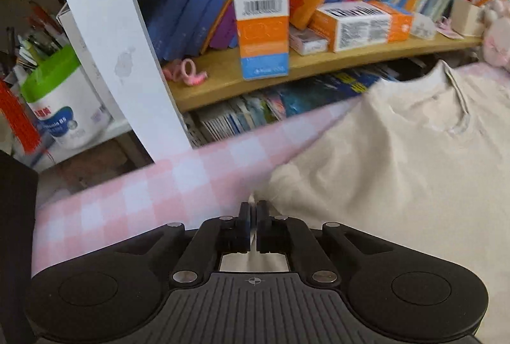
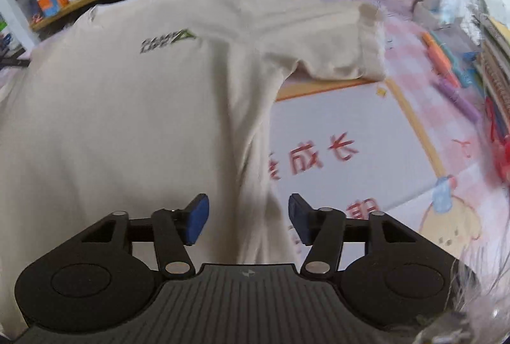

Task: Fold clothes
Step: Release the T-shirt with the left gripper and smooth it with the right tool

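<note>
Left gripper, lower centre, pinches the shirt edge to fold; right gripper hangs unclenched over its side.

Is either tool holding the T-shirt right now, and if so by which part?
The left tool is shut on the cream T-shirt at its left edge, apparently the sleeve. The right tool is open above the shirt's side edge, holding nothing.
</note>
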The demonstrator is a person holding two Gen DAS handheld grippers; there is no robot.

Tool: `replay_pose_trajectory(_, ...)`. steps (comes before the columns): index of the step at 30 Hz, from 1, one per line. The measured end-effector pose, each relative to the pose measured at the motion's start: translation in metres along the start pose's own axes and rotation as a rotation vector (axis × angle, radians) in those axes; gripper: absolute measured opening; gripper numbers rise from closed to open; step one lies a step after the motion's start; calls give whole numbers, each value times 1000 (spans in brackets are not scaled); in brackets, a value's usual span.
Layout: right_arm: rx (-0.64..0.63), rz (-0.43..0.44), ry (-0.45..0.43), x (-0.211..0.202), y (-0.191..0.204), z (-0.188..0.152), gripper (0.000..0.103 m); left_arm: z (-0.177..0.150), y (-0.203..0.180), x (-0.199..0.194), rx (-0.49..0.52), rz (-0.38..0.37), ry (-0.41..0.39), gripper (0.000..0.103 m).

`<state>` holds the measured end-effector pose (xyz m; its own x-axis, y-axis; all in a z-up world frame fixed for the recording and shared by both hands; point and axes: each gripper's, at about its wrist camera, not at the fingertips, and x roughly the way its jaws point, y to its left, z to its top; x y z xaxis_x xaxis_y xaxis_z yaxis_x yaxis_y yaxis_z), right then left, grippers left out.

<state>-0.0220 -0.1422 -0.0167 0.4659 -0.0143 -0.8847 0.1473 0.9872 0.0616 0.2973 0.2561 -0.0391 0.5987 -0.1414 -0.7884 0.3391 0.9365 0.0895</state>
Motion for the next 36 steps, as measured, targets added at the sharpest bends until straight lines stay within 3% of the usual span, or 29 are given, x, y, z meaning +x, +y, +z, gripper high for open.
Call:
replay_pose_trajectory(8, -15, -5, -7, 12, 8, 15, 23, 15, 16, 16, -22, 57, -10, 3)
replay_pose_trajectory(14, -29, 0, -31, 20, 13, 32, 14, 25, 31, 27, -80, 100, -6, 4)
replay_pose_trajectory(18, -34, 1, -37, 23, 15, 39, 14, 22, 34, 22, -77, 123, 7, 24)
replay_pose_trajectory(19, -32, 5, -36, 22, 14, 39, 15, 19, 33, 19, -70, 128, 6, 25)
replay_pose_trajectory(24, -4, 37, -27, 16, 5, 36, 15, -27, 23, -37, -46, 89, -73, 26)
replay_pose_trajectory(26, -2, 49, -22, 13, 2, 35, 18, -53, 16, -64, -61, 73, -89, 32)
replay_pose_trajectory(30, -31, 75, -11, 7, 2, 28, 26, -114, -8, -118, -185, 19, -98, 59)
replay_pose_trajectory(32, -55, 91, -12, 2, 1, 23, 31, -143, -22, -143, -255, -3, -97, 61)
replay_pose_trajectory(36, -117, 131, -26, -13, -1, 8, 32, -191, -61, -186, -364, 42, -93, 64)
